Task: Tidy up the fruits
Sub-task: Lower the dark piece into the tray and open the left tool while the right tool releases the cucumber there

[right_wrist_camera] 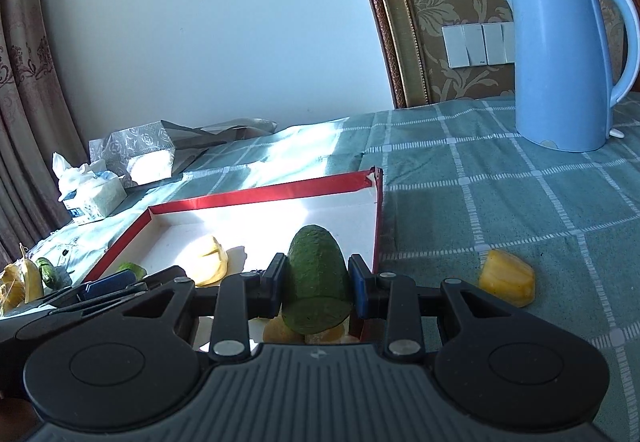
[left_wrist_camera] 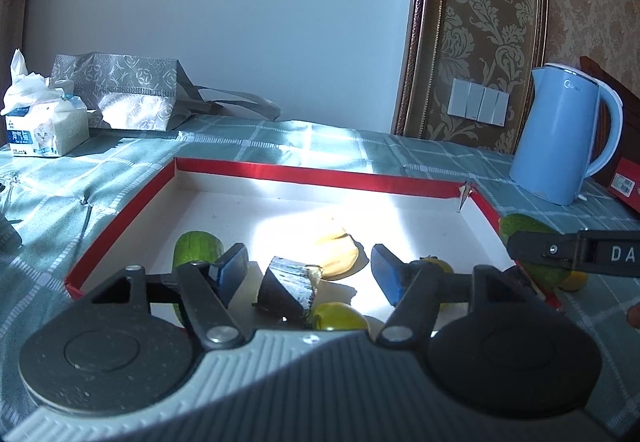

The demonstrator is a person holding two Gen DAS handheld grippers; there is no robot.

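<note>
From the left wrist camera, the left tool [left_wrist_camera: 308, 274] is released, its blue-padded fingers spread apart over the near part of a shallow red-edged box [left_wrist_camera: 320, 176] with a white floor. Between the fingers, touching neither pad, a dark wedge of fruit [left_wrist_camera: 286, 292] lies on the box floor. Just in front of it, nearer the camera, sits a small yellow-green fruit [left_wrist_camera: 340, 316]. A pale yellow piece [left_wrist_camera: 338, 250] lies further in, in the sunlit patch, and a green striped fruit [left_wrist_camera: 198, 248] shows behind the left finger. At the right edge the right tool [left_wrist_camera: 516, 248] reaches in, with a green avocado [left_wrist_camera: 520, 224] partly visible behind it at the box's right wall. The box rests on a worktop covered by a green checked cloth [left_wrist_camera: 280, 140]. A blue kettle [left_wrist_camera: 560, 134] stands to the right on the cloth, and a tissue pack [left_wrist_camera: 44, 126] and a silver bag [left_wrist_camera: 128, 90] lie at the far left.

From the right wrist camera, the right tool [right_wrist_camera: 316, 284] is clenched on the avocado [right_wrist_camera: 316, 266], both pads pressing its sides; it is held above the near right corner of the box [right_wrist_camera: 260, 196]. The pale yellow piece [right_wrist_camera: 210, 258] lies inside the box. A yellow chunk [right_wrist_camera: 508, 276] lies on the cloth [right_wrist_camera: 500, 194] outside the box to the right. More yellow pieces [right_wrist_camera: 280, 330] show under the avocado. The kettle [right_wrist_camera: 560, 58] stands beyond.
</note>
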